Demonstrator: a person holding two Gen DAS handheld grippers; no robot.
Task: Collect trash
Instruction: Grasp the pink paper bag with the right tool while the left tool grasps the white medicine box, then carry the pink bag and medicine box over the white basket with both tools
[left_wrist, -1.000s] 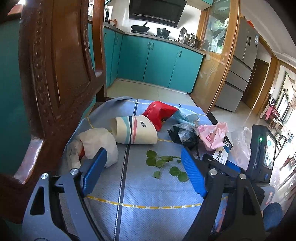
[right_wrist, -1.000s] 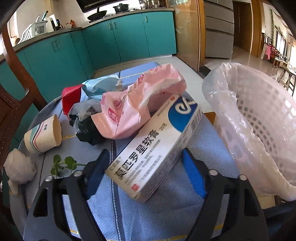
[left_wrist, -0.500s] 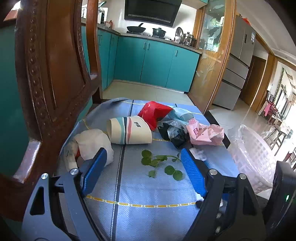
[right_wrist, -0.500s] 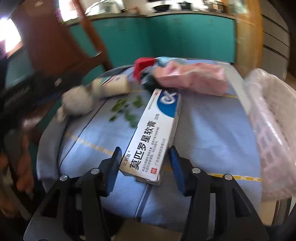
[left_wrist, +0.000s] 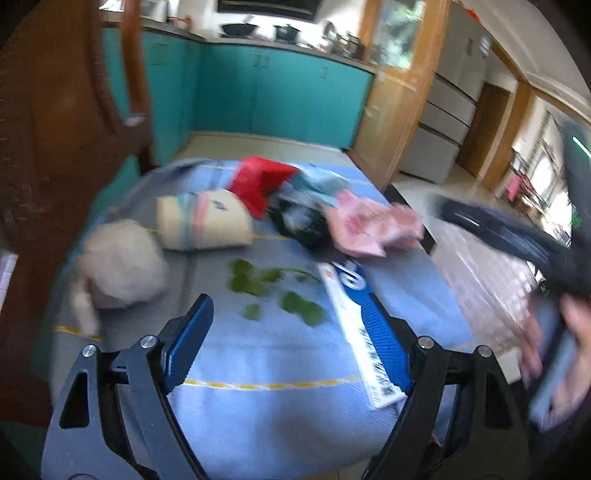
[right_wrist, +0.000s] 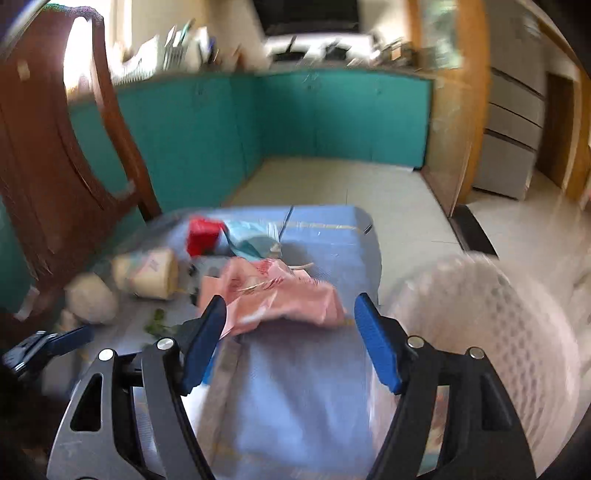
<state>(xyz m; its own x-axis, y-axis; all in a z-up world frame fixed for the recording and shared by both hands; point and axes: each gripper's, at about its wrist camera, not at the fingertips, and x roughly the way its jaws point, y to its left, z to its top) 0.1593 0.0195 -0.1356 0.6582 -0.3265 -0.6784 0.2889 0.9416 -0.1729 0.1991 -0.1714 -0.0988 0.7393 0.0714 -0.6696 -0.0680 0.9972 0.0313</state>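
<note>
A small table covered with a blue cloth (left_wrist: 266, 369) stands in a teal kitchen, littered with trash. Taking the toppled paper cup (left_wrist: 203, 221) as the landmark: a crumpled white paper ball (left_wrist: 122, 269) lies just beside its open mouth, a red wrapper (left_wrist: 258, 181) sits behind it, a black bag (left_wrist: 299, 225) and a crumpled pink bag (left_wrist: 369, 229) lie to its far side, and loose green leaves (left_wrist: 273, 291) are scattered in front of it. A long white and blue ointment box (left_wrist: 354, 332) lies flat on the cloth past the leaves, on the side away from the cup. The left gripper (left_wrist: 291, 343) hovers low over the cloth with its jaws spread and nothing between them, though the box runs right alongside one blue pad. The right gripper (right_wrist: 291, 343) has just been opening; its jaws stand apart and empty, with the pink bag beyond them. A white lattice basket (right_wrist: 498, 332) lined with clear plastic stands off the table edge, well away from the cup. The view is blurred, but nothing can be made out inside the basket, so the collecting appears barely begun, with every piece left to gather.
</note>
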